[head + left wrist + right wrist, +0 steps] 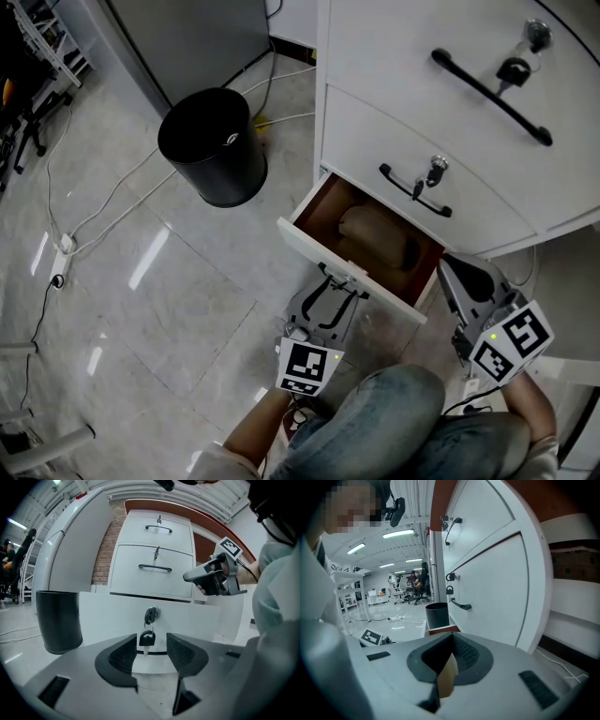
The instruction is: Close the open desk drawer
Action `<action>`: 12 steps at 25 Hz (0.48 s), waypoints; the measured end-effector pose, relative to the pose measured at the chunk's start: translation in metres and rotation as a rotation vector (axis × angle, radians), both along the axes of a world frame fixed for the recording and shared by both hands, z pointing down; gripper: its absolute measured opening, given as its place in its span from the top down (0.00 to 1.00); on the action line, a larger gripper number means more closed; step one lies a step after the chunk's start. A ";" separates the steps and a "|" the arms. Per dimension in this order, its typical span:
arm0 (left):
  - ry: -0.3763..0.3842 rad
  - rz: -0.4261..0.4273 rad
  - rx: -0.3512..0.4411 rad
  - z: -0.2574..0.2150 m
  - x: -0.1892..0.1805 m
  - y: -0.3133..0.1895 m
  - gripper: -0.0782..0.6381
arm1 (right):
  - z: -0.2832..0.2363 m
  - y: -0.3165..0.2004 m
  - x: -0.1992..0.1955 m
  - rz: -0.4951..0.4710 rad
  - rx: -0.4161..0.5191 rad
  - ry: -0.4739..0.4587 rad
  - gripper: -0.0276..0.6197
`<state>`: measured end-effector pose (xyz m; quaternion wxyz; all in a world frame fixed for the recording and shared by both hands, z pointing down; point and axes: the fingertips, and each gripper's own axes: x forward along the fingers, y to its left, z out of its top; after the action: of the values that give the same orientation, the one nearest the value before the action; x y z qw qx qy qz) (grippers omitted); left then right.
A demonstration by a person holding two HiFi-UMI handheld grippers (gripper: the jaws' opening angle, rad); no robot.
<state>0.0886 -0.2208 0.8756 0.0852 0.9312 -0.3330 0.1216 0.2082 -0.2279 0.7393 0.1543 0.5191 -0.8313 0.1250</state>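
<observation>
Left gripper (151, 644) nearest, my jaws standing wide, gripping nothing. Key (146, 638) hangs from lock (152, 614), framed in gap between my tips. Open drawer (103, 616) front straight ahead, near, pulled out at cabinet (150, 573) bottom. My right gripper (451, 641) right of drawer, apart from it, jaws pressed together, empty. Black bin (58, 620) left.
</observation>
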 end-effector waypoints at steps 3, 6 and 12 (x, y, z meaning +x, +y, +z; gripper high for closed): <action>0.006 0.004 0.007 0.000 0.004 -0.004 0.63 | 0.003 -0.003 0.001 0.005 -0.006 0.000 0.96; 0.010 0.013 0.007 0.000 0.008 -0.008 0.63 | 0.007 -0.006 0.002 0.007 -0.013 0.001 0.96; 0.028 0.038 0.001 -0.001 0.009 -0.009 0.62 | 0.007 -0.007 0.003 0.018 -0.017 -0.001 0.96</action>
<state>0.0980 -0.2295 0.8748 0.0872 0.9390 -0.3141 0.1100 0.2107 -0.2345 0.7463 0.1570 0.5254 -0.8255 0.1336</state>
